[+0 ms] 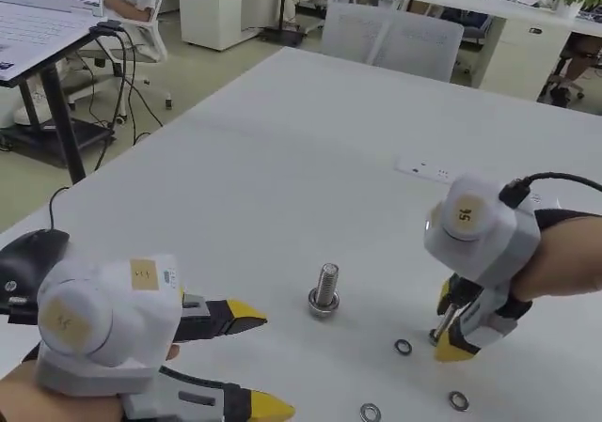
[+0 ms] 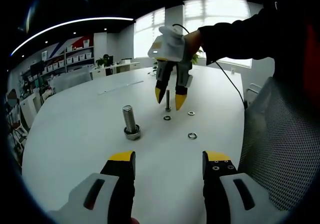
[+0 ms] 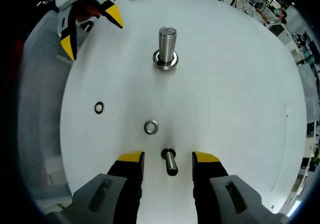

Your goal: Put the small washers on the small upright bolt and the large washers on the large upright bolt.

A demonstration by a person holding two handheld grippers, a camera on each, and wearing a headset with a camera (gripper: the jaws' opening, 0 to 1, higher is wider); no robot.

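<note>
While your right gripper (image 1: 448, 326) straddles the small bolt (image 3: 169, 163) and your left gripper (image 2: 167, 158) idles, both with jaws apart, the large bolt (image 1: 324, 286) seems to wear one washer (image 3: 173, 61) and three washers (image 1: 403, 347) lie loose nearby.

Broad white tabletop (image 1: 282, 159) lay open beyond the large threaded steel bolt (image 1: 325, 289), which stood upright between the left gripper (image 1: 269, 364) and right gripper (image 1: 449, 325). A thin steel bolt (image 3: 170, 164) stood between the right gripper's parted jaws, with three flat steel washers (image 1: 403, 347) scattered near.
</note>
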